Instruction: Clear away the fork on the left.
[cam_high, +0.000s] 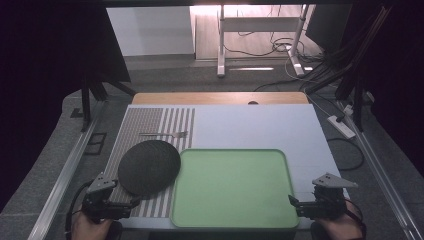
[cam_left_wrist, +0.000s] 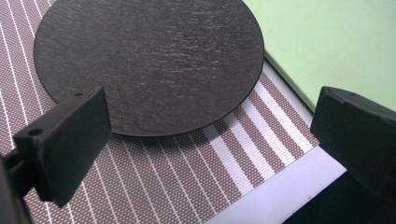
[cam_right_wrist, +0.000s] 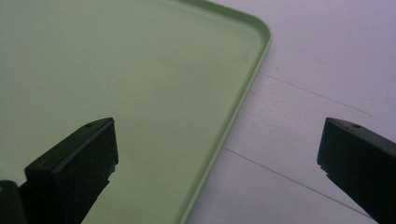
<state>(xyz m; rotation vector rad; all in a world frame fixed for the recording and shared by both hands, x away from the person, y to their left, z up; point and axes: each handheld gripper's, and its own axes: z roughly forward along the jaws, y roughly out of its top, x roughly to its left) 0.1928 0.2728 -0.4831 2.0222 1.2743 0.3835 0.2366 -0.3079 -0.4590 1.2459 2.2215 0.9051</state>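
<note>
A round black slate plate (cam_high: 149, 166) (cam_left_wrist: 149, 60) lies on a striped placemat (cam_high: 150, 125) (cam_left_wrist: 187, 182) at the table's left. To its right sits a light green tray (cam_high: 232, 187) (cam_left_wrist: 336, 42) (cam_right_wrist: 116, 70), bare inside. A metal fork (cam_high: 165, 134) rests on the placemat beyond the plate. My left gripper (cam_high: 131, 202) (cam_left_wrist: 210, 135) hovers at the plate's near edge, jaws open, nothing between them. My right gripper (cam_high: 295, 204) (cam_right_wrist: 217, 158) hangs open over the tray's near right rim.
The white tabletop (cam_high: 260, 125) (cam_right_wrist: 317, 70) stretches beyond and right of the tray. A wooden board edge (cam_high: 220, 97) runs along its far side. Cables and a power strip (cam_high: 341, 126) lie on the floor at right, desk legs stand farther back.
</note>
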